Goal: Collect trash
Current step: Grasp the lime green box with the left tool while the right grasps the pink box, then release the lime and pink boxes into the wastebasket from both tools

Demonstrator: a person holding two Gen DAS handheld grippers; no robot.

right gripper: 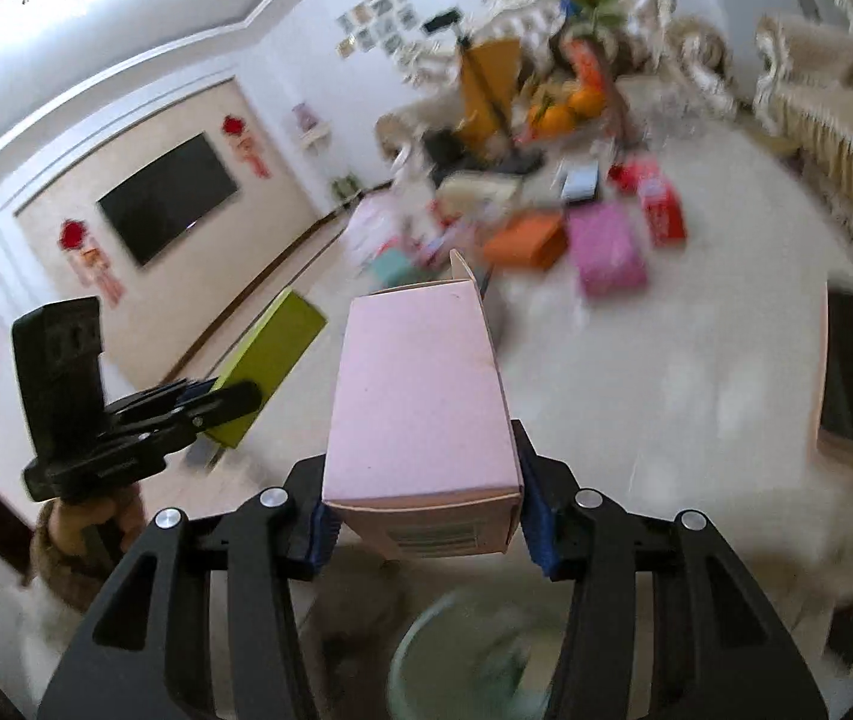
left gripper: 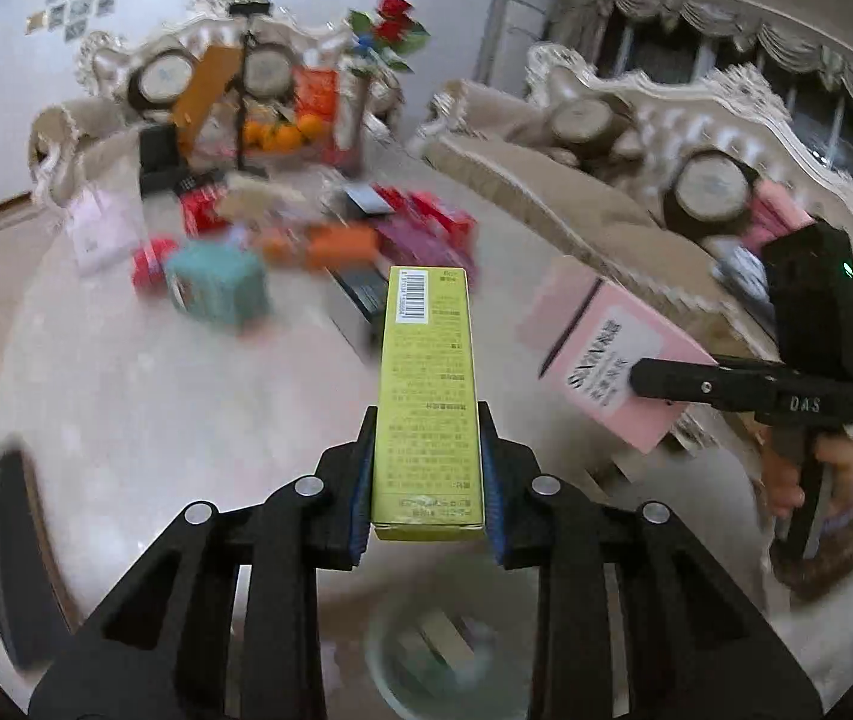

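Each hand-held gripper carried trash: the left hand-held gripper (left gripper: 429, 474) clamped a green box (left gripper: 426, 396), the right hand-held gripper (right gripper: 423, 504) a pink box (right gripper: 420, 396). Next likely called for releasing both over the bin (right gripper: 456, 660) just below them.

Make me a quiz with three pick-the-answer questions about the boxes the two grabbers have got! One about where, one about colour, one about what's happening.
1. Where is the round bin?
A. below the grippers
B. on the sofa
C. beside the television

2. What colour is the box in the left gripper?
A. red
B. yellow-green
C. black

3. What is the right gripper doing?
A. standing open with nothing in it
B. pressing on an orange
C. shut on the pink box

Answers:
1 A: the bin shows at the bottom edge of both wrist views, under the fingers.
2 B: the yellow-green box with a barcode sits between its blue pads.
3 C: its pads press both sides of the pink box, which is off the floor.
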